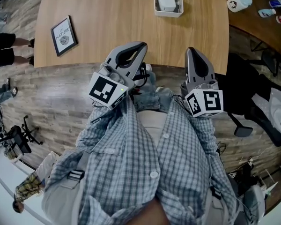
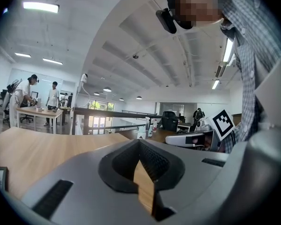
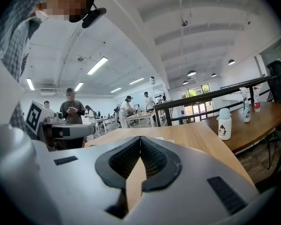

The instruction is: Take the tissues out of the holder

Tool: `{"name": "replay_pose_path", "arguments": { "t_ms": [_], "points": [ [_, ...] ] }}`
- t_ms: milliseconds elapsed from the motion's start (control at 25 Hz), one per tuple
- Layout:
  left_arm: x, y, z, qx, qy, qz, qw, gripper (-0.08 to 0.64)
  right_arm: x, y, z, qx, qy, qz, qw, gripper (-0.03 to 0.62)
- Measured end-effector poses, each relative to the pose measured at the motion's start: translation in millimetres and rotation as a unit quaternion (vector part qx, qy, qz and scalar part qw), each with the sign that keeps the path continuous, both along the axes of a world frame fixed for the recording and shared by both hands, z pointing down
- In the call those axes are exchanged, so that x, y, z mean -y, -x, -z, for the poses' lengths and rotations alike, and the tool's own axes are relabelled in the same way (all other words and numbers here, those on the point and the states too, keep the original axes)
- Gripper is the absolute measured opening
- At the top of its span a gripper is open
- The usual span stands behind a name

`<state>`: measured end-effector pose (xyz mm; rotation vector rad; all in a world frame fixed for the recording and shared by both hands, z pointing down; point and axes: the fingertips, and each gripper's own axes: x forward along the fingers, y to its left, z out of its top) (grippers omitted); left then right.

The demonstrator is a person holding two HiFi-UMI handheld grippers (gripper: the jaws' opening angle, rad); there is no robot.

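The white tissue holder (image 1: 168,3), with white tissues in it, stands at the far side of the wooden table (image 1: 122,18). Both grippers hover at the table's near edge, close to my body and far from the holder. My left gripper (image 1: 139,47) points toward the table, its jaws shut with the tips touching and nothing between them (image 2: 139,142). My right gripper (image 1: 192,51) is beside it, shut and empty too (image 3: 140,138). Neither gripper view shows the holder.
A framed picture (image 1: 64,35) lies on the table's left part. A darker table at the right holds a white character bottle (image 1: 239,1) (image 3: 223,123). A black chair (image 1: 246,93) stands to my right. People stand at desks in the background (image 3: 72,108).
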<state>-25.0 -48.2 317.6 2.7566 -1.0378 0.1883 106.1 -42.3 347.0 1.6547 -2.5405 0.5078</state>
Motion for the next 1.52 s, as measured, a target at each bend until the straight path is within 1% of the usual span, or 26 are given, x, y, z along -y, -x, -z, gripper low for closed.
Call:
{"name": "replay_pose_path", "arguments": {
  "t_ms": [400,800,1120,1520],
  "points": [
    [35.9,15.6,-1.5,-0.006,-0.002,-0.02,0.9998,0.008,28.1,12.6,-1.5,-0.009,0.003,-0.023,1.0,0.011],
    [56.9,36.7,-4.8,-0.009,-0.001,-0.024,0.9997,0.008,44.9,31.8,-9.0,-0.016,0.014,-0.03,0.999,0.011],
    [66.8,50.4,-9.3,-0.012,0.007,-0.006,0.9999,0.008,49.0,36.0,-18.1,-0.021,0.031,-0.024,0.999,0.011],
    [81.6,39.5,-8.8,-0.005,0.005,0.012,0.9999,0.008,77.9,22.1,-21.6,-0.02,0.03,-0.011,0.999,0.011]
  ]
}}
